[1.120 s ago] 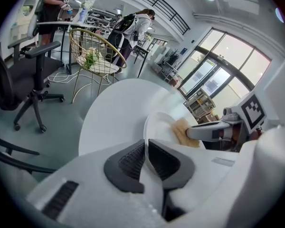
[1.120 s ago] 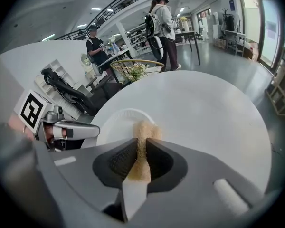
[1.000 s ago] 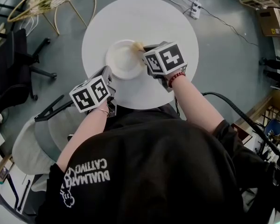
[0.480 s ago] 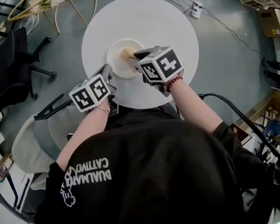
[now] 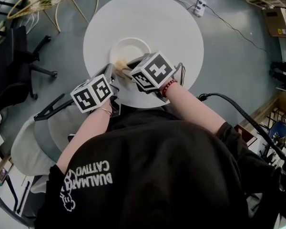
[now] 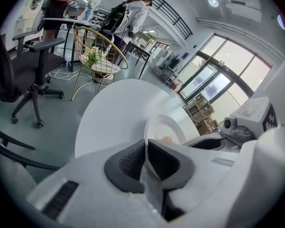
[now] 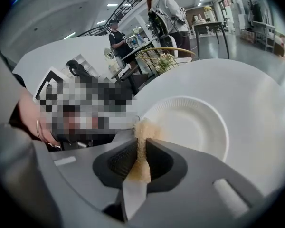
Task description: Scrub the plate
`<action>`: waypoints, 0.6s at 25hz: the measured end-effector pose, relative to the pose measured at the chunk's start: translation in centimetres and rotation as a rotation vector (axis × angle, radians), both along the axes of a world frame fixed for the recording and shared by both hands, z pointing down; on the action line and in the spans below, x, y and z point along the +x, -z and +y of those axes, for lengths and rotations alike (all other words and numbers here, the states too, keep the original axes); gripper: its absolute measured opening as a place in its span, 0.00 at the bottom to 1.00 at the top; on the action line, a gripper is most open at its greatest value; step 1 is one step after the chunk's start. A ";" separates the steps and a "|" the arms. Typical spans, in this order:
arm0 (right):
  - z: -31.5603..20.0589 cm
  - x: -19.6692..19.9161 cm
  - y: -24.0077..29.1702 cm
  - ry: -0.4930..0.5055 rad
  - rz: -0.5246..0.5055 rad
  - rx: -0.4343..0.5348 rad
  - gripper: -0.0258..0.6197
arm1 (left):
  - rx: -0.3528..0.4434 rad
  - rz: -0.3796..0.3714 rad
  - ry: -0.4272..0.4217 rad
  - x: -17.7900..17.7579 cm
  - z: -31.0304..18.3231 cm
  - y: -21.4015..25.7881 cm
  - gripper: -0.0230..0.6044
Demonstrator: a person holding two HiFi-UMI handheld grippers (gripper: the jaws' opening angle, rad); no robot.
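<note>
Both forearms reach forward over the near edge of the round white table [image 5: 171, 27]. Left gripper [image 6: 145, 148] sits at the near-left side of the paper plate [image 5: 131, 49], jaws pressed together on the plate's rim. Right gripper [image 7: 141, 151] angles left across to the plate's near edge, jaws pinching a tan sponge [image 7: 142, 139]. Plate lies flat near the table's middle. Sponge's long axis runs along the jaws; its free end sticks out past the tips onto the plate's near rim
</note>
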State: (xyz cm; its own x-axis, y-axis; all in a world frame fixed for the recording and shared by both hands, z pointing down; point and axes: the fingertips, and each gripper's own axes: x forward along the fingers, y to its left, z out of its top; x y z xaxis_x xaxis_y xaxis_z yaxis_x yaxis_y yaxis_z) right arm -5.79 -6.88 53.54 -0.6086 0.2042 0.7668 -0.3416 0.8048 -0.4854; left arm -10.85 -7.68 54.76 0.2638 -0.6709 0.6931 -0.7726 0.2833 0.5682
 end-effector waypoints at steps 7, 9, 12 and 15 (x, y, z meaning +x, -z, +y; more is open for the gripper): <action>-0.2 0.5 -0.4 -0.029 0.024 -0.002 0.13 | -0.006 -0.008 -0.021 -0.2 0.6 -0.3 0.07; -0.6 1.0 -0.5 -0.044 0.041 0.005 0.13 | -0.001 -0.014 -0.032 -0.3 0.7 -0.3 0.07; -1.3 2.1 -0.6 -0.078 0.062 0.015 0.13 | -0.008 -0.012 -0.033 -0.3 1.0 -0.3 0.07; -2.2 3.1 -0.5 -0.126 0.068 0.020 0.13 | -0.007 -0.010 -0.030 -0.2 1.1 -0.2 0.07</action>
State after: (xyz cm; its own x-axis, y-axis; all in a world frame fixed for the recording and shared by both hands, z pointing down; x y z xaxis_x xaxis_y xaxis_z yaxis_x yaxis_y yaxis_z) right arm -2.70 -9.11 54.08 -0.5751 0.1133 0.8102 -0.4720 0.7629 -0.4417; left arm -11.08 -6.55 54.98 0.2769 -0.6582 0.7001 -0.7864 0.2635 0.5587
